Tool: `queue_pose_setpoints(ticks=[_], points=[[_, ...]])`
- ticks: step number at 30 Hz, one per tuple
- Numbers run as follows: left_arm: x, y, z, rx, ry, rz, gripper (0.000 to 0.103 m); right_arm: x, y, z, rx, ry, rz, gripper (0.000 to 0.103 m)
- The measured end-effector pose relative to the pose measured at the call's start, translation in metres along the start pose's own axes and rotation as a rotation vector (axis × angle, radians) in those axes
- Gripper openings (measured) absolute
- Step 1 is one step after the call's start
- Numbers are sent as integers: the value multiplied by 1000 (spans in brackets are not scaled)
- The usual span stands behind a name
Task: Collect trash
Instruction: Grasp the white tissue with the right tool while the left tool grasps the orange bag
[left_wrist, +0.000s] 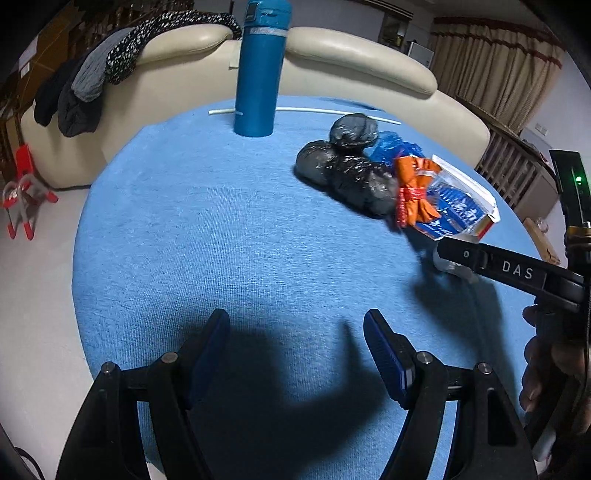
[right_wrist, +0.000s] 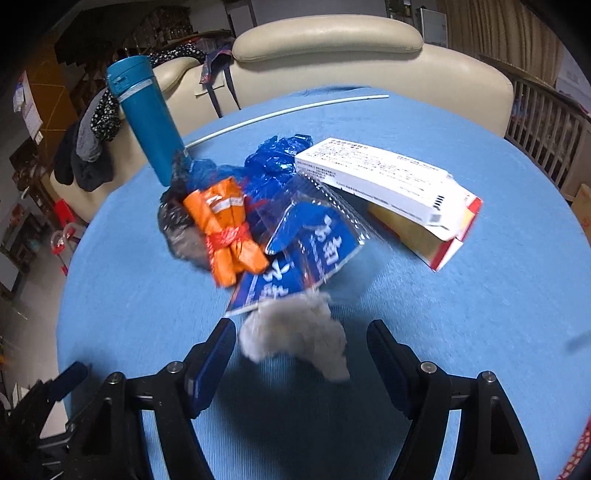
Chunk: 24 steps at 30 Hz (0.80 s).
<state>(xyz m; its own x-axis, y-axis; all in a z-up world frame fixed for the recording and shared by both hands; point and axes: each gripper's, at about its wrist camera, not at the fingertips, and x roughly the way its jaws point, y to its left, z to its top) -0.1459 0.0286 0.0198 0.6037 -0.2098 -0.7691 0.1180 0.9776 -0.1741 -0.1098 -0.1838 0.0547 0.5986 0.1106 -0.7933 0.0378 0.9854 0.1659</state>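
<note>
Trash pile on blue-covered desk (right_wrist: 461, 332), both grippers empty.
Left gripper (left_wrist: 295, 332): jaws spread over bare cloth. Right gripper (right_wrist: 301, 339): jaws spread, grey crumpled wad (right_wrist: 295, 338) lying between, unpinched. Beyond it: blue printed wrapper (right_wrist: 310, 251), orange bundle (right_wrist: 225, 229), white carton (right_wrist: 384, 181), black bags (left_wrist: 347, 166); teal flask (left_wrist: 260, 70) upright.

three black bags (left_wrist: 347, 162), one blue flask (left_wrist: 258, 74), one white box (right_wrist: 384, 181)
</note>
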Motion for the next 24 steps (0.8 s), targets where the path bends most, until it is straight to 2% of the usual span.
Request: queue_pose_setpoints(ticks=[2, 5, 10, 19, 21, 24], points=[[3, 0, 2, -7, 5, -1, 75, 9, 2, 2, -8, 23, 37, 50], [7, -3, 7, -4, 7, -4, 76, 7, 4, -1, -32, 8, 46, 47], [14, -22, 17, 18, 21, -25, 76, -10, -19, -15, 26, -9, 64, 46], [31, -99, 41, 122, 56, -109, 76, -53, -58, -57, 119, -46, 70, 46], [36, -110, 47, 136, 55, -107, 76, -58, -67, -62, 135, -53, 71, 46], [48, -114, 54, 160, 52, -45, 76, -69, -85, -72, 166, -59, 74, 46]])
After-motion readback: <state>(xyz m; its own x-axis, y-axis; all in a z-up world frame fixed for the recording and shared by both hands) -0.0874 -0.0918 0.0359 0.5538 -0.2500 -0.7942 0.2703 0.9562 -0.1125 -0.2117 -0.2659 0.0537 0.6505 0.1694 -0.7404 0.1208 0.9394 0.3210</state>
